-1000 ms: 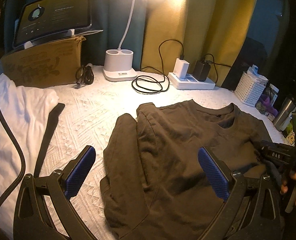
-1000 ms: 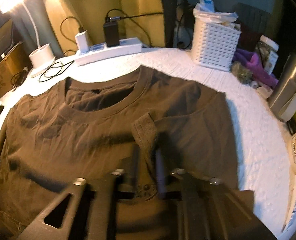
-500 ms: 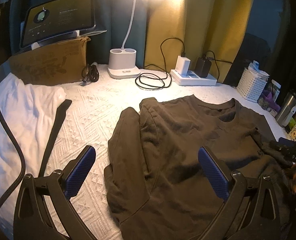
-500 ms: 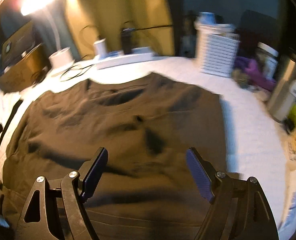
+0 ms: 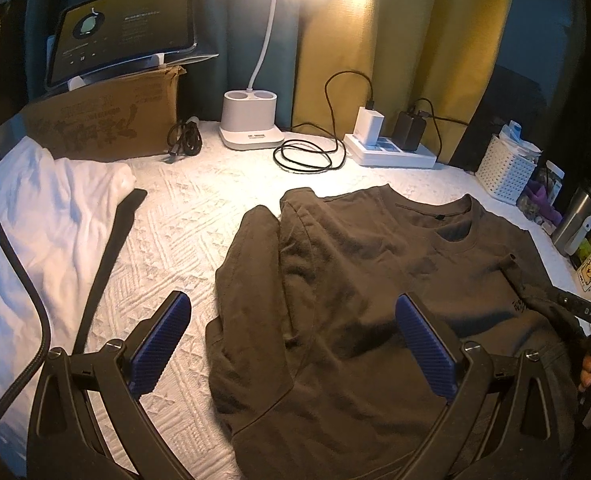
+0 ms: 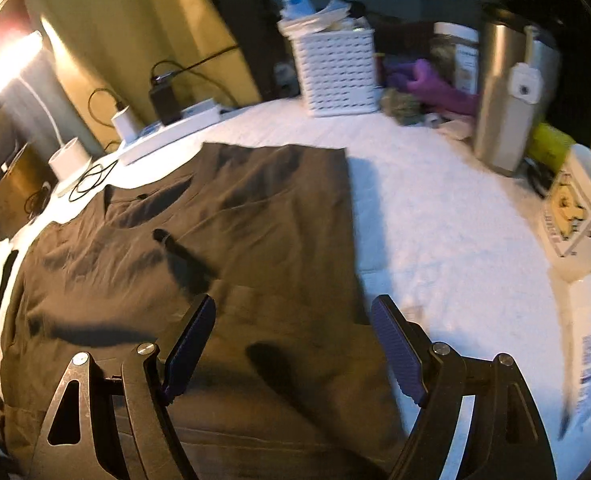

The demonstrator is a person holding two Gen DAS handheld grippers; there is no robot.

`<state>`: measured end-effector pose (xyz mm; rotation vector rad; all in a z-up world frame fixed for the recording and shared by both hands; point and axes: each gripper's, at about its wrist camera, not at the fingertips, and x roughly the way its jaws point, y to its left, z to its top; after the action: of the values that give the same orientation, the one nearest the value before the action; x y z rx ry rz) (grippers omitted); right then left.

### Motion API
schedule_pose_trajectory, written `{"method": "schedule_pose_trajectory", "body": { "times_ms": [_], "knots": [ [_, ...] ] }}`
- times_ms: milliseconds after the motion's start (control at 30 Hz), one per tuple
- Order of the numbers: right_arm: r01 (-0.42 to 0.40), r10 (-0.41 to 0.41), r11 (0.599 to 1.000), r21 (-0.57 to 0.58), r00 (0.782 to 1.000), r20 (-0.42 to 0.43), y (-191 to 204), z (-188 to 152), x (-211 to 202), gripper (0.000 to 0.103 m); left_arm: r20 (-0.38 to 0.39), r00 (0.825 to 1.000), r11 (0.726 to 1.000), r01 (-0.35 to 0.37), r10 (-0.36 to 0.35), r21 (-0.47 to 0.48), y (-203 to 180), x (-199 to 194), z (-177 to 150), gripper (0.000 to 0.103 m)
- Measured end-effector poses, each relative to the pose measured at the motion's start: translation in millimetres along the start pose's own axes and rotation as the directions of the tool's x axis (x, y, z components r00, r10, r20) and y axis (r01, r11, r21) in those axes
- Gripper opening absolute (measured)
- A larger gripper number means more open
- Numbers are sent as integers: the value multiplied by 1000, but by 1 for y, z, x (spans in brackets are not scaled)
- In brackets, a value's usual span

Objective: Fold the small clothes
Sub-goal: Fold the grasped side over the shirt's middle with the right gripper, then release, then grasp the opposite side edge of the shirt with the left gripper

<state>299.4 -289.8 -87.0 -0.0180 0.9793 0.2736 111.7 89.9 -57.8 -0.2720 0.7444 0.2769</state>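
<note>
A dark brown T-shirt (image 5: 367, 280) lies on the white textured cover, neck toward the back, with its left side folded in over the body. It also shows in the right wrist view (image 6: 231, 264), where its right edge runs straight. My left gripper (image 5: 291, 336) is open and empty, held above the shirt's lower left part. My right gripper (image 6: 293, 344) is open and empty, above the shirt's lower right edge. The right gripper's body shows at the right edge of the left wrist view (image 5: 583, 312).
White folded cloth (image 5: 51, 216) lies at the left beside a cardboard box (image 5: 103, 124) bearing a tablet. A lamp base (image 5: 251, 124), coiled cable (image 5: 307, 156) and power strip (image 5: 391, 152) line the back. A white basket (image 6: 335, 68), steel tumbler (image 6: 507, 100) and mug (image 6: 575, 216) stand at the right.
My right gripper let go of the shirt's sleeve, opened, drew back and swung right. The left gripper stayed open and pulled back slightly.
</note>
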Motion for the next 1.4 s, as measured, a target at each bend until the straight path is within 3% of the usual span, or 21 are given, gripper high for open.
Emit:
{"method": "schedule_pose_trajectory", "body": {
  "times_ms": [133, 367, 467, 567, 667, 733, 767, 833, 900, 1133, 1267, 1400],
  "knots": [
    [-27, 26, 1000, -7, 999, -39, 1, -11, 4, 82, -4, 1000, 1000, 8, -8, -15, 5, 0, -1, 101],
    [-130, 128, 989, -72, 991, -30, 33, -21, -16, 81, 7, 1000, 1000, 4, -4, -23, 16, -8, -6, 101],
    [-46, 48, 996, -81, 999, 15, 27, -23, -29, 81, 9, 1000, 999, -6, 7, -39, 27, -11, -9, 101],
    [29, -29, 999, 14, 1000, -8, -5, -25, -21, 82, 10, 1000, 999, -17, 17, -48, 37, -12, -11, 101],
    [3, 0, 996, 90, 999, -35, -24, -27, -8, 81, 10, 1000, 998, -23, 24, -59, 45, -13, -12, 101],
    [-49, 51, 994, 95, 999, -15, -23, -26, -9, 71, 11, 1000, 998, -28, 29, -62, 48, -13, -12, 101],
    [-72, 74, 994, 86, 997, -18, -20, -25, -9, 52, 10, 999, 997, -32, 32, -64, 50, -12, -12, 101],
    [-73, 73, 996, 48, 997, -18, -7, -23, -11, 51, 5, 999, 997, -32, 33, -69, 52, -10, -13, 101],
    [-84, 84, 996, 2, 996, -13, 9, -21, -15, 36, -4, 1000, 997, -30, 30, -72, 55, -8, -13, 101],
    [-120, 113, 986, -120, 992, -63, 57, -33, -22, 37, -17, 1000, 998, 3, -4, -56, 61, 6, -11, 101],
    [-162, 146, 976, -143, 982, -119, 74, -45, -15, 37, -38, 999, 999, 21, -22, -30, 63, 27, -1, 101],
    [-146, 130, 977, -154, 985, -114, 80, -40, -19, 37, -58, 998, 999, 40, -39, 16, 57, 49, 13, 100]
  ]
}}
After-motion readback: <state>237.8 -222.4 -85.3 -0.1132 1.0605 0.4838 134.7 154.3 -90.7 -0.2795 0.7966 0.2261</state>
